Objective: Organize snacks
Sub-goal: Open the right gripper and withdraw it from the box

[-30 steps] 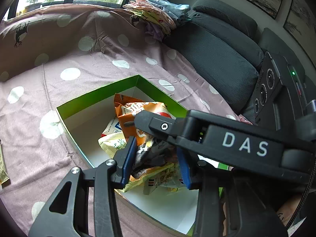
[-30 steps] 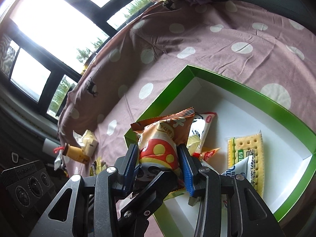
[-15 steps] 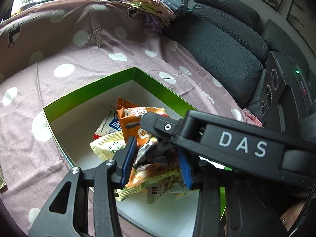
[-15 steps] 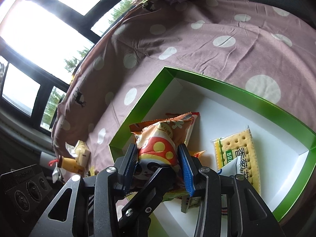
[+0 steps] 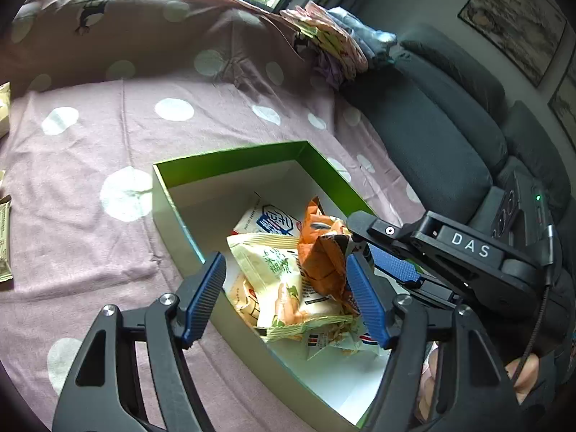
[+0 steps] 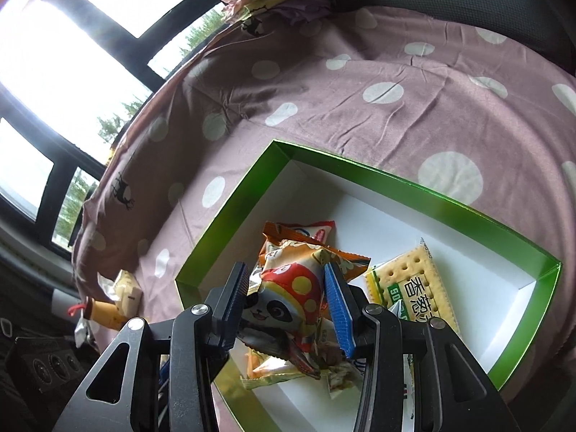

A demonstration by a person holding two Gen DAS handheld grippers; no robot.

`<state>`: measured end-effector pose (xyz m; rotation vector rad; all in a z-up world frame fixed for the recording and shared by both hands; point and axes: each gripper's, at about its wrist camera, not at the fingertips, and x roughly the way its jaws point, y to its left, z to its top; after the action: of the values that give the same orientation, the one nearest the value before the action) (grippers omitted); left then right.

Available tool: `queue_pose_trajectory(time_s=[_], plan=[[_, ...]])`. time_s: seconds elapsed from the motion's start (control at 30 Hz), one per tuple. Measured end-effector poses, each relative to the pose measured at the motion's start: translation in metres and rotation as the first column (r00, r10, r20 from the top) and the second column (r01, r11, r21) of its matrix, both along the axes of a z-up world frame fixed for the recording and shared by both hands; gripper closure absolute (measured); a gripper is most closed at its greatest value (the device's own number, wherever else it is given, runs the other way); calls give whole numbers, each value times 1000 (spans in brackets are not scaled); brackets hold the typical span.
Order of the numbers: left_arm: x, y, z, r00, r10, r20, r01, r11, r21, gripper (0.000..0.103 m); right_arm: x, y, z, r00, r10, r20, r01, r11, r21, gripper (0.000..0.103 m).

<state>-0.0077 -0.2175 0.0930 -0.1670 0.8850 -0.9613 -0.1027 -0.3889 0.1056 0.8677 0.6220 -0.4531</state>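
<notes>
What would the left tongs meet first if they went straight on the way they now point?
Probably the pale green snack packet on the pile inside the green box; the left tongs, just opened, point down at it. Depth is uncertain.

The cloth (image 5: pixel 108 136) is mauve with white polka dots and small black deer prints. The box (image 6: pixel 396 180) is bright green outside, white inside. The bag (image 6: pixel 288 288) is orange with a red, yellow-spotted mushroom cap and a black-and-white panda. The cracker pack (image 6: pixel 414 288) is pale yellow with a green label. Gripper pads (image 5: pixel 205 295) are blue on black frames. The sofa (image 5: pixel 432 126) is dark grey.
</notes>
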Motion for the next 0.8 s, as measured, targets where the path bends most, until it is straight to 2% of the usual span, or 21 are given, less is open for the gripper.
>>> queue_pose_trajectory(time_s=[0.1,0.23,0.33,0.47,0.57,0.63,0.67,0.73,0.8], plan=[[4,34,7,996,86,-10,-86,996,-27,30,-1,4,6,1000,-17,4,17,999,-38,58],[3,83,19,985,173,2,-173,984,-47,21,0,11,14,1000,0,30,2,998,-66,58],[-1,122,26,958,281,61,-282,960,-7,16,3,18,19,998,28,51,-24,997,-72,57],[-4,171,18,883,444,151,-460,882,100,12,10,33,27,997,65,52,-58,992,-114,54],[3,205,6,825,538,172,-560,820,120,12,16,48,33,994,91,53,-82,986,-145,46],[8,226,-2,777,606,169,-627,767,136,12,22,59,36,993,114,42,-105,980,-169,42],[11,233,-4,755,629,186,-655,739,160,12,25,65,36,992,125,34,-117,976,-185,39],[11,247,-4,713,653,256,-700,686,199,12,32,77,38,991,130,20,-122,967,-225,22],[10,260,0,673,673,305,-737,645,202,11,39,89,38,991,131,10,-124,955,-269,21]])
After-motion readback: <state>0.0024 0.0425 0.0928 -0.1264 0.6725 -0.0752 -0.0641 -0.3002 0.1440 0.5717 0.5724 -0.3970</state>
